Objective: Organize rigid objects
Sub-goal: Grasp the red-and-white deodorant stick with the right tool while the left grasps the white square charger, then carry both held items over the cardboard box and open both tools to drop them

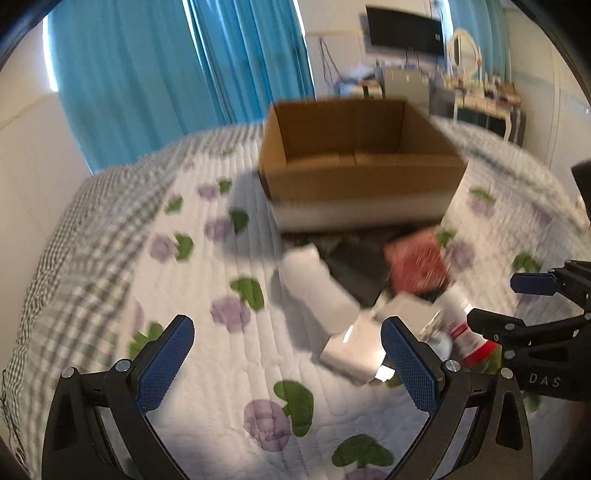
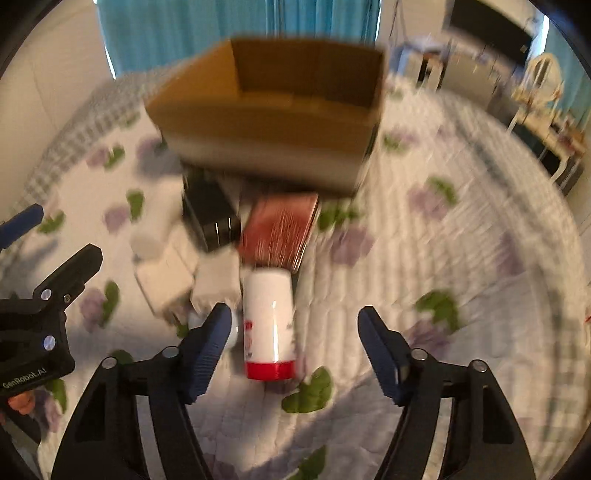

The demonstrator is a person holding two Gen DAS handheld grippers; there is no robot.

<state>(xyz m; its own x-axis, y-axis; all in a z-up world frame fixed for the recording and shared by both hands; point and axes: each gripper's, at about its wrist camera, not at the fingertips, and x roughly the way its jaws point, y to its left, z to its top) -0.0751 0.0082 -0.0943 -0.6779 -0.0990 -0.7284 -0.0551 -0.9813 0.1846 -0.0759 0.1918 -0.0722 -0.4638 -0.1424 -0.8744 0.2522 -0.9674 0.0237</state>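
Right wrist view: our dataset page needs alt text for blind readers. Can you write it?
The open right gripper hovers over a white bottle with a red cap lying on a floral quilt. Beyond it lie a red box, a black box and white boxes, before an open cardboard box. The left gripper shows at the left edge.

I saw a floral quilted bed (image 1: 221, 258), blue curtains (image 1: 147, 74) behind it, a wall-mounted monitor (image 1: 404, 31), and a white dresser (image 1: 484, 99) at far right.

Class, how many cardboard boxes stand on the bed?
1. The open cardboard box stands on the floral quilt, beyond the pile of smaller items; blur may hide others.
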